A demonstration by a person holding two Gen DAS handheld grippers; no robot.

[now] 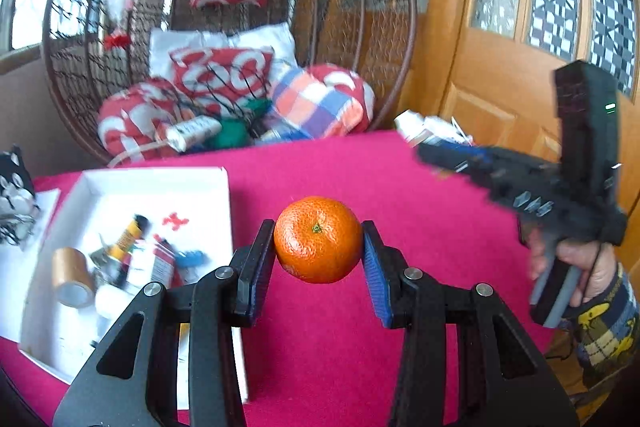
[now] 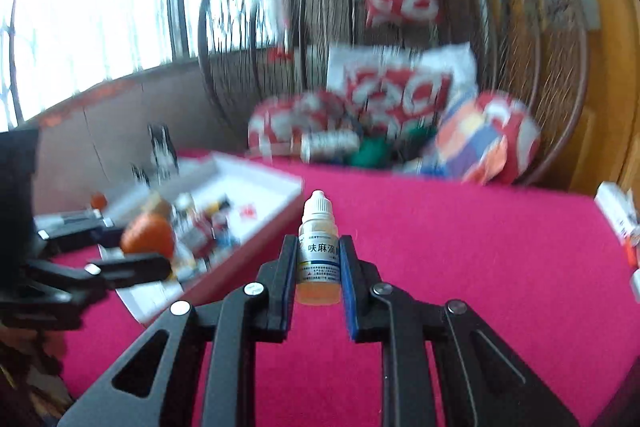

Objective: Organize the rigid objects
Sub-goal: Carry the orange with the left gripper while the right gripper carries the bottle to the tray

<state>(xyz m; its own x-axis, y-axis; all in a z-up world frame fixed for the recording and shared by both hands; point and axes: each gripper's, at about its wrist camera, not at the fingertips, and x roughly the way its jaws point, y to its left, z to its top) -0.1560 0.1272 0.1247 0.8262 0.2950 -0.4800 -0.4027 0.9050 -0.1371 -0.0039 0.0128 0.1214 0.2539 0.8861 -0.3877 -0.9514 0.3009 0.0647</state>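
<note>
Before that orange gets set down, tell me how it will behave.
The orange is round, so it will probably roll on the flat red cloth. Its skin looks firm and dimpled, so the left gripper likely holds it without slipping.

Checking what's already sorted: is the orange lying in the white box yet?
No: the orange is clamped between the left gripper pads, above the red tablecloth and beside the white box.

Matt felt-like tablecloth (image 1: 360, 163), dimpled glossy tangerine (image 1: 318, 239) (slightly waxy), smooth plastic dropper bottle (image 2: 318, 251).
</note>
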